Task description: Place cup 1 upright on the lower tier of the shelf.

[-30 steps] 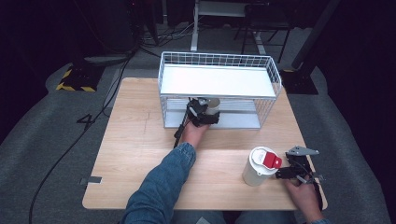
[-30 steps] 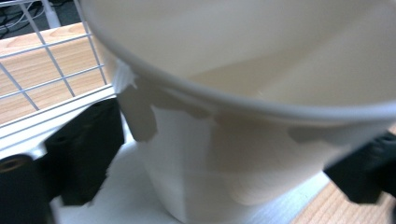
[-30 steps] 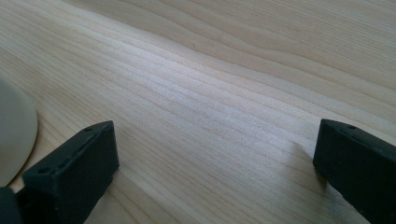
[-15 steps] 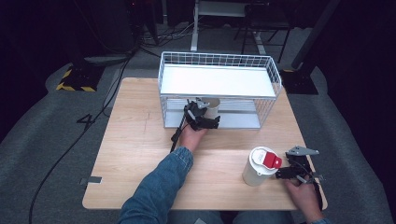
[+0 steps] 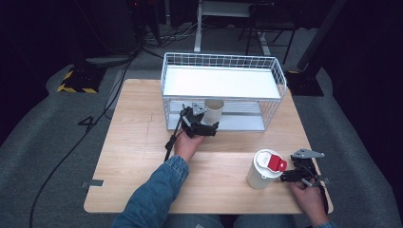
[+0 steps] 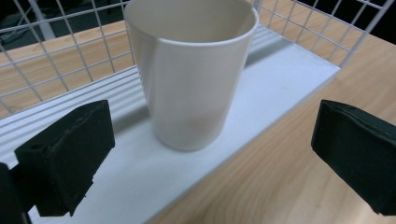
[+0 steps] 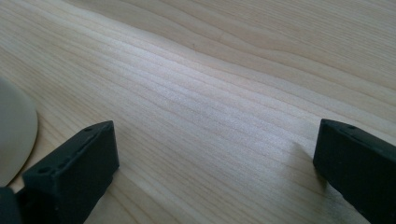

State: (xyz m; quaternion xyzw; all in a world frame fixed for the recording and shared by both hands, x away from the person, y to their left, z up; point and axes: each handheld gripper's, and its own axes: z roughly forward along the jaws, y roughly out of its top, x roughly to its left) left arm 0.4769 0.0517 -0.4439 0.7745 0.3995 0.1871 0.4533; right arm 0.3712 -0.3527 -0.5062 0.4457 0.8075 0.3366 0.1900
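Near table edge: the wooden table [image 5: 142, 156] ends just behind the right gripper [image 5: 298, 175], which lies low at the near right corner, close to the right edge as well.
Right gripper jaws: spread wide, nothing between them but bare wood in the right gripper view; the pads press on nothing.
Lidded container: a white tub with a red-tabbed lid [image 5: 265, 168] stands upright just left of the right gripper; its pale wall shows at the left edge of the right gripper view [image 7: 14, 130], close beside the left jaw, contact not certain.
Open room, middle: a broad stretch of bare wood lies between the tub and the wire rack, and all along the left half of the table.
Left gripper [image 5: 202, 124]: held at the rack's near open side, pointing into the lower tier.
Left gripper jaws: just been opening, now released wide; the cup sits beyond and between the pads [image 6: 65, 156], untouched.
White cup [image 6: 191, 70]: upright, mouth up, on the rack's white lower shelf [image 6: 140, 177], close to that shelf's near edge.
Wire rack [image 5: 280, 83]: at the table's far side; its mesh walls flank the cup in the left gripper view, an upper white shelf overhead.
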